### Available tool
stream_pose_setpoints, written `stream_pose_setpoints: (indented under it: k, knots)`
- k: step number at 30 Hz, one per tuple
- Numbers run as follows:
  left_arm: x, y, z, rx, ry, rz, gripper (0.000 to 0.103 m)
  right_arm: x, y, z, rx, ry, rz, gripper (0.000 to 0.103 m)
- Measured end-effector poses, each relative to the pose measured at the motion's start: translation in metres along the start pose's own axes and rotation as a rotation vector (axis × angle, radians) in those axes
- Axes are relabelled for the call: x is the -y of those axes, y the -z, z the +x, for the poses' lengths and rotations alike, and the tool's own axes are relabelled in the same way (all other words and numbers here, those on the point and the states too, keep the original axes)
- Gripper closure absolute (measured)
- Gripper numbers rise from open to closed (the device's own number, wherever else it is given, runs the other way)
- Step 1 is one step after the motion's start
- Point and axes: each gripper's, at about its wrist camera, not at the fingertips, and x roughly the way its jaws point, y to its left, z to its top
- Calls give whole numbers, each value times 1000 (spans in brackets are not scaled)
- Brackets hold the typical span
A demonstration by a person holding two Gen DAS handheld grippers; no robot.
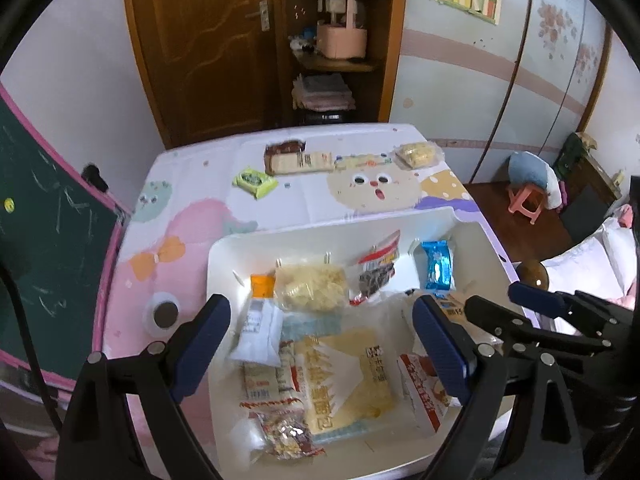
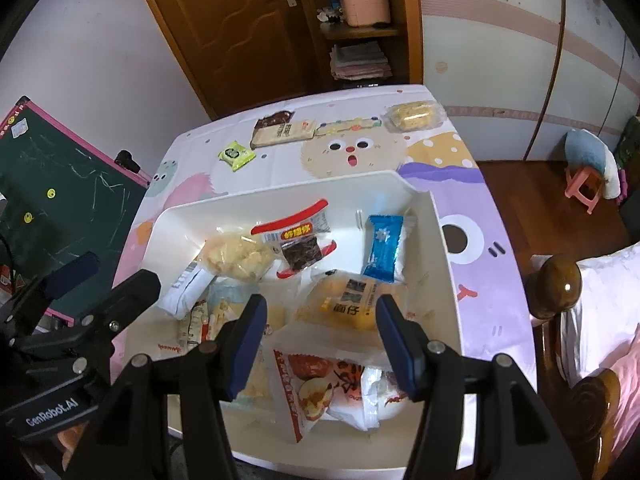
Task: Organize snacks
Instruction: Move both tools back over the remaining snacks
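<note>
A white bin [image 1: 320, 226] [image 2: 280, 192] on the cartoon-print tablecloth holds several snack packets: a blue one [image 1: 437, 266] [image 2: 382, 250], a red-and-white one with a dark snack [image 1: 376, 272] [image 2: 300, 240], and a clear bag of yellow pieces [image 1: 312, 286] [image 2: 236, 258]. My left gripper [image 1: 324, 344] hovers wide open over a large yellow bread packet [image 1: 344, 376]. My right gripper [image 2: 322, 340] stands open over a yellow packet [image 2: 348, 300] and a red-printed bag [image 2: 316, 384], touching neither. Behind the bin lie a green packet [image 1: 255, 182] [image 2: 236, 155], a long brown-and-cream packet [image 1: 296, 160] [image 2: 282, 130] and a clear yellow pack [image 1: 416, 155] [image 2: 414, 117].
A green chalkboard with a pink frame [image 1: 48, 248] [image 2: 60, 192] leans at the table's left. A wooden door and shelf unit [image 1: 332, 40] stand behind. A bedpost [image 2: 556, 284] and bedding border the right side, with a pink stool [image 2: 582, 188] on the floor.
</note>
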Motion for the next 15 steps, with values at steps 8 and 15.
stream_pose_setpoints:
  k: [8,15]
  knots:
    - [2,-18,-16,52,-34,24,11,9,-11,-15,23,-27,-11,46]
    - [-9,-62,-47,158,-90,64,11,28,-45,-38,59,36,-59,46]
